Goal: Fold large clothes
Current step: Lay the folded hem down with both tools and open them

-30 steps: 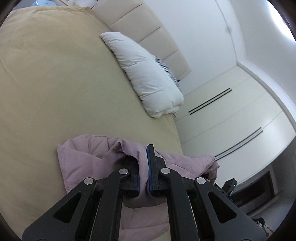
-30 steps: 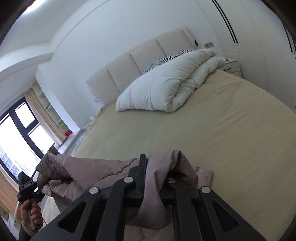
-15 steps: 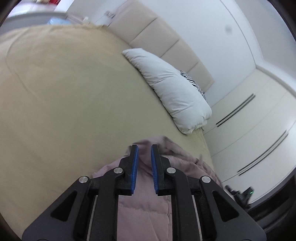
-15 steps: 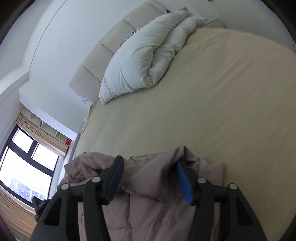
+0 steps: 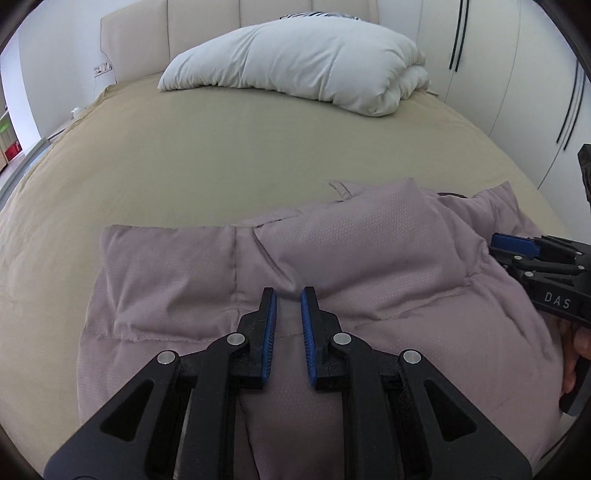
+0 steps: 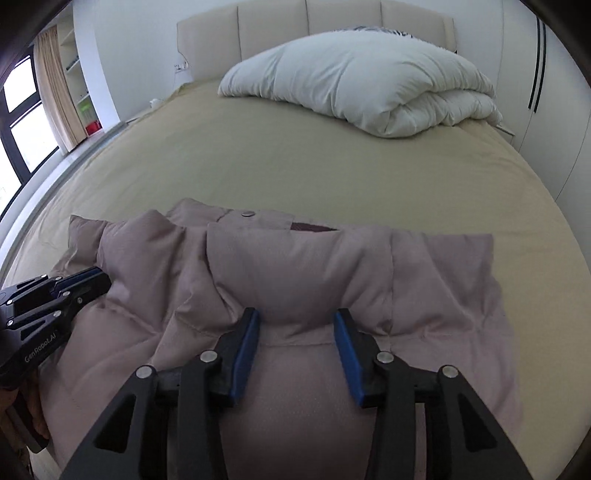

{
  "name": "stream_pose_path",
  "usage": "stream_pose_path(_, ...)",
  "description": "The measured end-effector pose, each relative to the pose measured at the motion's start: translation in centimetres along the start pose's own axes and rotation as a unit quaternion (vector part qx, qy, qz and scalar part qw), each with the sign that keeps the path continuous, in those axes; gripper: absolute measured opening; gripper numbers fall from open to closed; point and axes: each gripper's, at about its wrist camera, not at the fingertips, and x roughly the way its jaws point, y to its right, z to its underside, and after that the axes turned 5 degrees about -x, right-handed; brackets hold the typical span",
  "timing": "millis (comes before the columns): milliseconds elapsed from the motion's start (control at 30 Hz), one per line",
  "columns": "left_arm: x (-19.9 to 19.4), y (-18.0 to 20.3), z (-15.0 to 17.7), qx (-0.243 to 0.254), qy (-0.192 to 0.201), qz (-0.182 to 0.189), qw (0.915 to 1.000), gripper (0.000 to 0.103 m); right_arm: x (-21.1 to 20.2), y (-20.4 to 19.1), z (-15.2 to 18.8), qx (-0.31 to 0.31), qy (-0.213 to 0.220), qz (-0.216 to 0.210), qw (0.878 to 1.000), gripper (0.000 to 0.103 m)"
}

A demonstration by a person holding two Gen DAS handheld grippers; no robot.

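Mauve puffer jacket (image 5: 369,258) lies folded at near edge of bed (image 5: 221,147), on tan sheet. Left gripper (image 5: 288,295) over jacket, fingers slightly spread, gripping nothing. Right gripper (image 6: 295,317) over jacket, fingers spread wide, padding bulging between them. White duvet (image 6: 362,74) bundled near headboard (image 6: 306,22).

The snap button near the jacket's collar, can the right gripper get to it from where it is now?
Probably yes. The right gripper is open over the mauve jacket, and the snap button lies exposed straight ahead past a puffy fold. Only soft fabric lies between; the left gripper sits off to the side.
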Motion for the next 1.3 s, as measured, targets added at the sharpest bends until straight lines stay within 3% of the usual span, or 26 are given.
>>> stream_pose_path(167, 4.8, -0.2, -1.3, -0.01, -0.009, 0.005, 0.9999, 0.013, 3.5, 1.8, -0.4, 0.023, -0.004, -0.009, 1.0, 0.055)
stream_pose_path(367, 6.4, -1.8, -0.6, -0.025, -0.003, 0.02, 0.9995, 0.013, 5.5, 1.4, -0.4, 0.019, 0.017, 0.006, 1.0, 0.055)
stream_pose_path(667, 3.8, -3.8, 0.7, -0.05, -0.014, 0.036, 0.998, 0.013, 6.6, 1.1, -0.3, 0.015, 0.027, 0.02, 0.999, 0.056)
stream_pose_path(800, -2.5, -4.9, 2.2, -0.08, 0.033, 0.034, 0.9956, 0.013, 3.4, 1.2, -0.5, 0.029, 0.029, 0.007, 0.999, 0.056)
stream_pose_path(900, -6.9, -5.5, 3.9, -0.097, 0.082, 0.022, 0.9916, 0.013, -1.8, -0.2, 0.4, 0.028, 0.077, -0.026, 0.996, 0.056)
stream_pose_path(933, -7.2, -5.5, 4.4, -0.094, 0.085, 0.012, 0.9918, 0.013, -3.1, -1.2, 0.8, 0.021, 0.087, -0.034, 0.995, 0.056)
stream_pose_path(1000, -5.3, -5.6, 5.0, -0.085, 0.053, -0.002, 0.9949, 0.013, -3.3, -3.5, 1.3, -0.007, 0.077, -0.039, 0.996, 0.056)
stream_pose_path(1100, -3.0, -6.1, 5.7, -0.087, 0.038, 0.013, 0.9954, 0.013, -0.3, -5.8, 2.0, -0.048, 0.045, 0.0, 0.998, 0.059)
stream_pose_path(1300, -1.8, -6.1, 5.2, -0.087, 0.027, 0.012, 0.9958, 0.013, 2.5, -6.4, 2.7, -0.057, 0.064, 0.021, 0.996, 0.06)
